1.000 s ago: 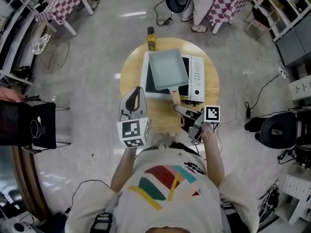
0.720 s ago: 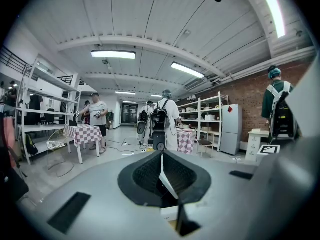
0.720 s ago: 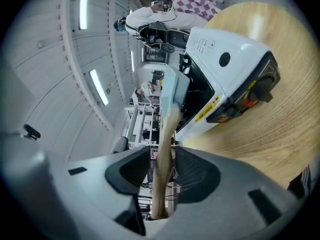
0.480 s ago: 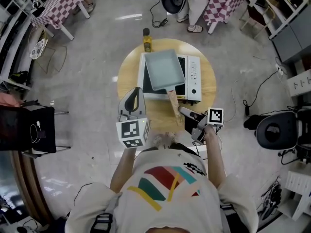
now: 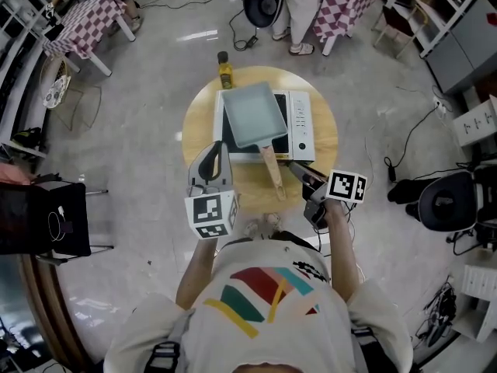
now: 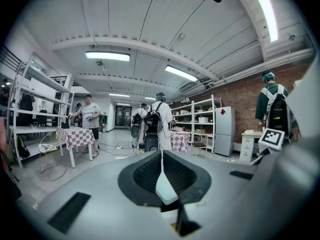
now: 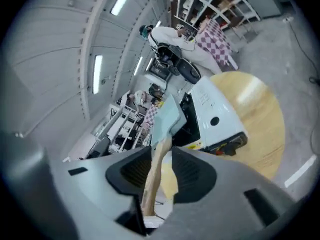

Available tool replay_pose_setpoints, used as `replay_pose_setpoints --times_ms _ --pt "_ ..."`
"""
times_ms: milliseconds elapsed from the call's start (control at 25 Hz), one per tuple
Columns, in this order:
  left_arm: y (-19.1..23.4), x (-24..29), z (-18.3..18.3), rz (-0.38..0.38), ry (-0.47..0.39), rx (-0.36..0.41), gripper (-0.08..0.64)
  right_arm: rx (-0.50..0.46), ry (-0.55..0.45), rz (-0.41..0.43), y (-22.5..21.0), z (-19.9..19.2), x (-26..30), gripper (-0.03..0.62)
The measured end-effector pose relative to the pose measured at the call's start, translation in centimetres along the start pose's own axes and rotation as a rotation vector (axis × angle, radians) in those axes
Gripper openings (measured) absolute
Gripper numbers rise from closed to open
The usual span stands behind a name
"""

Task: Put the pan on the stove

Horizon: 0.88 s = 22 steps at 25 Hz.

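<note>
The grey-blue rectangular pan (image 5: 250, 115) sits flat on the white stove (image 5: 303, 123), on the round wooden table (image 5: 322, 158). Its wooden handle (image 5: 271, 171) sticks out over the stove's front edge toward me. My right gripper (image 5: 297, 169) hovers just right of the handle's end, apart from it. In the right gripper view the handle (image 7: 152, 176) shows in the gap of my right gripper (image 7: 162, 156), narrower than that gap, with the pan (image 7: 167, 116) and stove (image 7: 215, 114) beyond. My left gripper (image 5: 217, 148) is held up near the table's left front, shut and empty (image 6: 161, 156).
A bottle (image 5: 225, 72) stands at the table's far edge behind the stove. Checked-cloth tables (image 5: 81, 22), shelving, a black chair (image 5: 46, 208) at left, an office chair (image 5: 446, 204) at right and floor cables surround the table. A person (image 5: 299, 6) stands beyond it.
My right gripper has let go of the handle's end and drawn back to the right. The pan stays on the stove. The left gripper has held still.
</note>
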<state>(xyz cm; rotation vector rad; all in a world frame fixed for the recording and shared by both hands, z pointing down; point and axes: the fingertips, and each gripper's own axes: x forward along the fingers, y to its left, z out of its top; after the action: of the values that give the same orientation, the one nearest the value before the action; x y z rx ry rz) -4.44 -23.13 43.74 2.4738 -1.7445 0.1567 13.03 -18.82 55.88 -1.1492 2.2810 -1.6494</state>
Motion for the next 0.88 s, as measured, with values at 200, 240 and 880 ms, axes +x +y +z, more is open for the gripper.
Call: replay_pose_setpoints --times_ms 200,240,880 --pt "-0.6 -0.2 1.1 -0.019 -0.022 0.007 0.012 -0.188 -0.17 -0.108 2.2 4.1 -1.9 0.093" --pt "-0.7 -0.2 1.3 -0.019 -0.025 0.007 0.012 -0.228 -0.211 -0.136 2.6 5.1 -2.5 0.083" --pt "0.0 -1.3 2.5 -0.009 -0.055 0.006 0.012 -0.883 -0.55 -0.42 11.6 8.4 -5.4 0.015"
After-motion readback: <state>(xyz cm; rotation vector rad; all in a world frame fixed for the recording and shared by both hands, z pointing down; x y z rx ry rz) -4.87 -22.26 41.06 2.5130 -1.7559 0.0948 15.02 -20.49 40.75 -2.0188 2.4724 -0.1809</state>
